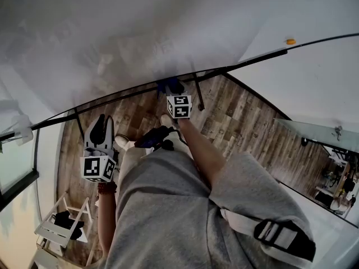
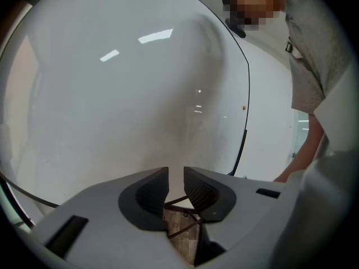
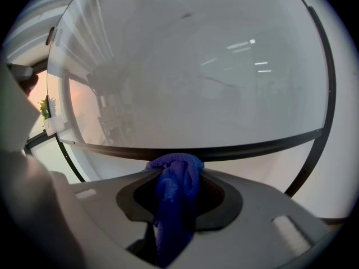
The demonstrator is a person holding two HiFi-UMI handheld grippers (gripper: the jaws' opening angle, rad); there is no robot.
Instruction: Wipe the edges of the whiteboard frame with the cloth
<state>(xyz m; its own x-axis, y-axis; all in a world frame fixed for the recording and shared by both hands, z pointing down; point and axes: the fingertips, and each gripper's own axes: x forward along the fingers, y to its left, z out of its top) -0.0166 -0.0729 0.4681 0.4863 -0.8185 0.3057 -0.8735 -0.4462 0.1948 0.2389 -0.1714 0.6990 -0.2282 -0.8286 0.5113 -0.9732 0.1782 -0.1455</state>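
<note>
The head view is dim and grey. The big shiny white whiteboard [image 1: 140, 32] looks cloudy, with pale smudgy reflections. Its thin black frame [image 1: 140, 89] bends into a curve near the picture's edges. The left gripper view is brighter, with small white glints of light [image 2: 156, 36] on the board. Both gripper views go dark at the corners. The right gripper view has an orange glow [image 3: 74, 97] at its left, and the fuzzy blue cloth [image 3: 176, 189] looks a little blurry.

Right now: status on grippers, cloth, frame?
Right hand-held gripper shut on blue cloth, at lower edge of whiteboard frame. Left hand-held gripper open, empty. Nothing visibly in the way.
</note>
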